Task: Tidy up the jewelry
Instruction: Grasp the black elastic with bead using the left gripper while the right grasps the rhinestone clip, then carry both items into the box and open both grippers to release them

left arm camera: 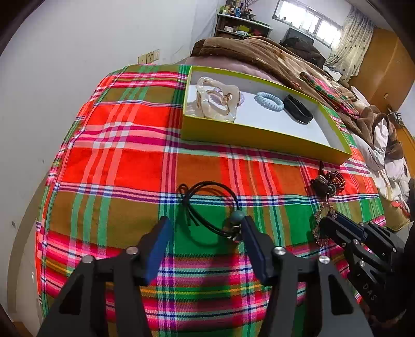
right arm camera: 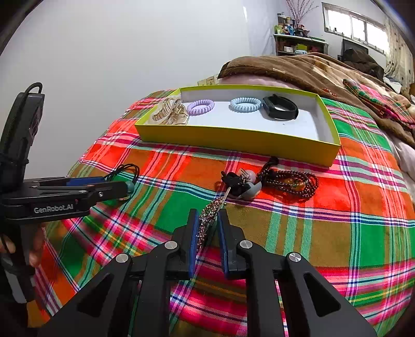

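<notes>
Left wrist view — mounted behind the left gripper (left arm camera: 206, 225), looking forward and steeply down along its two fingers onto the plaid cloth (left arm camera: 124, 155), close above it; fisheye bends the edges. The yellow tray (left arm camera: 259, 140) lies ahead, slightly right; the right gripper (left arm camera: 328, 228) enters at the right edge.

Right wrist view — mounted behind the right gripper (right arm camera: 207, 220), facing the same general way, tilted down and equally close to the cloth. The tray (right arm camera: 233, 140) lies straight ahead; the left gripper (right arm camera: 124, 189) enters from the left.

Shared: plaid cloth, tray, brown blanket (left arm camera: 259, 57), far shelf (left arm camera: 241, 26), window (left arm camera: 308, 23) and each other's gripper.
</notes>
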Tool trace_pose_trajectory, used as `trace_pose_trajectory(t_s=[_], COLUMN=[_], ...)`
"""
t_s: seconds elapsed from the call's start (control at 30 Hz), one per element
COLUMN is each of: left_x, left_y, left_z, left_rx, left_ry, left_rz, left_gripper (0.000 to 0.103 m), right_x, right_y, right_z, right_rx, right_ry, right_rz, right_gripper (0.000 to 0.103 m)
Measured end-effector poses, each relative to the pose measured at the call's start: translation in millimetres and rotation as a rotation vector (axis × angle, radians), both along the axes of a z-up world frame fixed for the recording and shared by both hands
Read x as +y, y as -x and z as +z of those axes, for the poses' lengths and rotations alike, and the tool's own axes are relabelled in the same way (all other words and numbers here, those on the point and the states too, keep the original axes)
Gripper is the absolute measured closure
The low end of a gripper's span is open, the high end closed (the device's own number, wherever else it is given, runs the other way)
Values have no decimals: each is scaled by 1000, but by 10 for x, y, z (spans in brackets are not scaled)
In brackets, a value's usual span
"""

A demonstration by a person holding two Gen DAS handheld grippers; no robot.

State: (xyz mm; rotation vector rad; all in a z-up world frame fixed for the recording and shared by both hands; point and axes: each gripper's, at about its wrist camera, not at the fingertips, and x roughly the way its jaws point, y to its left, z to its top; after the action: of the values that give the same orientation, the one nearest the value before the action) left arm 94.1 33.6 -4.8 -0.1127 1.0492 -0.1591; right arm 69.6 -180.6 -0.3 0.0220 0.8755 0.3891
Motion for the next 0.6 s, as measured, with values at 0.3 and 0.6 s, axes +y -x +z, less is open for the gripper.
trace_pose_trajectory(t_s=[0.3,0.6], left_x=[75,142], left_y=[1,-42], left_z=[18,6], left_rx=[31,32], left_ry=[75,138], left_rz=[68,106], left_gripper=[55,84], right_x=[-102,-187], right_y=[9,6], right_z=[41,82], right_rx=[-21,-39], right_ry=[-25,-43], right_rz=[-1,-7], right_gripper=[92,92])
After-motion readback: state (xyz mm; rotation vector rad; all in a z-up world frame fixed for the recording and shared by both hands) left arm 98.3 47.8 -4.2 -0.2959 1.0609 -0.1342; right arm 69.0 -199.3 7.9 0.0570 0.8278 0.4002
